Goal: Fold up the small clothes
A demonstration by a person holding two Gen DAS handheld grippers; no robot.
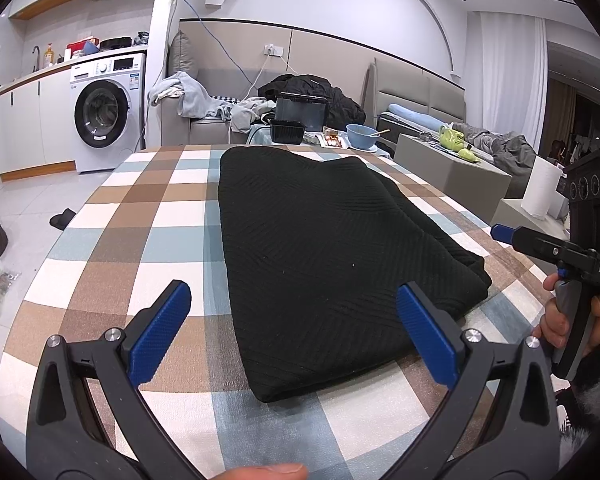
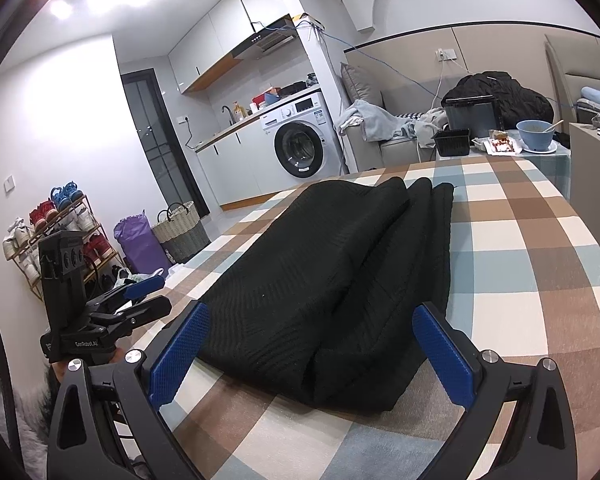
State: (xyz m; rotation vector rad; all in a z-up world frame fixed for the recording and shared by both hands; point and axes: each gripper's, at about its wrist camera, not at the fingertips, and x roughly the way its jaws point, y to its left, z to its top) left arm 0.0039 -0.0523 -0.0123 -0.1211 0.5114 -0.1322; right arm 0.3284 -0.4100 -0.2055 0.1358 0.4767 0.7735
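My left gripper (image 1: 294, 332), nearest the lens, hovers over the near edge of the table (image 1: 112, 236) with its blue fingers (image 1: 160, 336) spread wide, grasping nothing. Between and beyond them lies the black garment (image 1: 320, 256), folded into a long stack running from the near edge toward the far edge, resting flat on the checked tablecloth. My right gripper (image 2: 310, 356) is likewise released, its pads (image 2: 444, 356) straddling the garment's near end without touching it; from this side I see the stacked layers as ridges along the right flank. At the far edge, left to right: a low black tray (image 2: 453, 142), contents not visible to me; a dark upright box (image 2: 474, 116), interior unclear; a plate of food (image 2: 500, 145); and a blue bowl (image 2: 535, 134) with a utensil handle leaning out of it.
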